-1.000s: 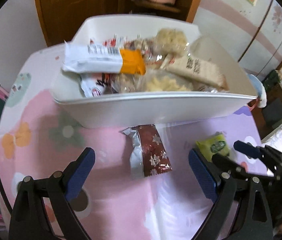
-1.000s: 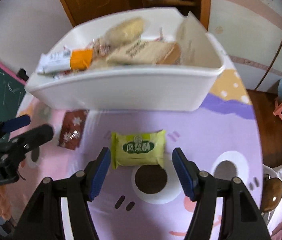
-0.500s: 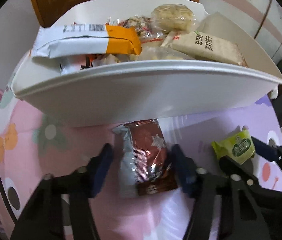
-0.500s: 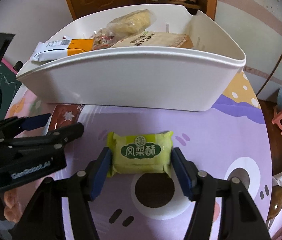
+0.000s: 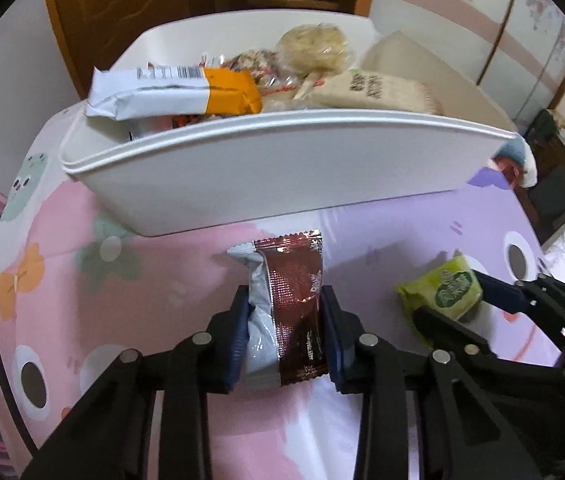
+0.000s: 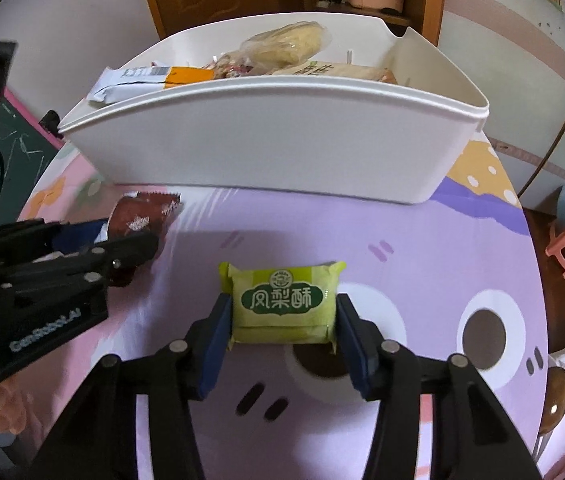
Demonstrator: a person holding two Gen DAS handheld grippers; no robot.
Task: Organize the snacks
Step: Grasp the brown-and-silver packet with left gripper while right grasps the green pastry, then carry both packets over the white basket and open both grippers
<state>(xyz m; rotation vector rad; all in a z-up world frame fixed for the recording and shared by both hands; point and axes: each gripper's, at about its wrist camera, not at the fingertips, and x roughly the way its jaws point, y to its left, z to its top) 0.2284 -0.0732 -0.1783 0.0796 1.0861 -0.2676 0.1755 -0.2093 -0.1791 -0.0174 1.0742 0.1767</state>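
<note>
The left gripper is clamped on a dark red snack packet, its blue pads pressed to both long sides; the packet's silvery back edge bulges toward nine o'clock and its lower end is hidden between the fingers. The right gripper pinches a green pastry packet by its two short ends, with the table's cartoon-printed cloth beneath; whether either packet is lifted or touching the cloth cannot be told. At twelve o'clock of both stands the white bin, its near wall hiding most of its load. Over the rim show a white and orange wrapper at ten o'clock, a beige packet at one o'clock, and clear-wrapped pieces behind, too crumpled to make out.
</note>
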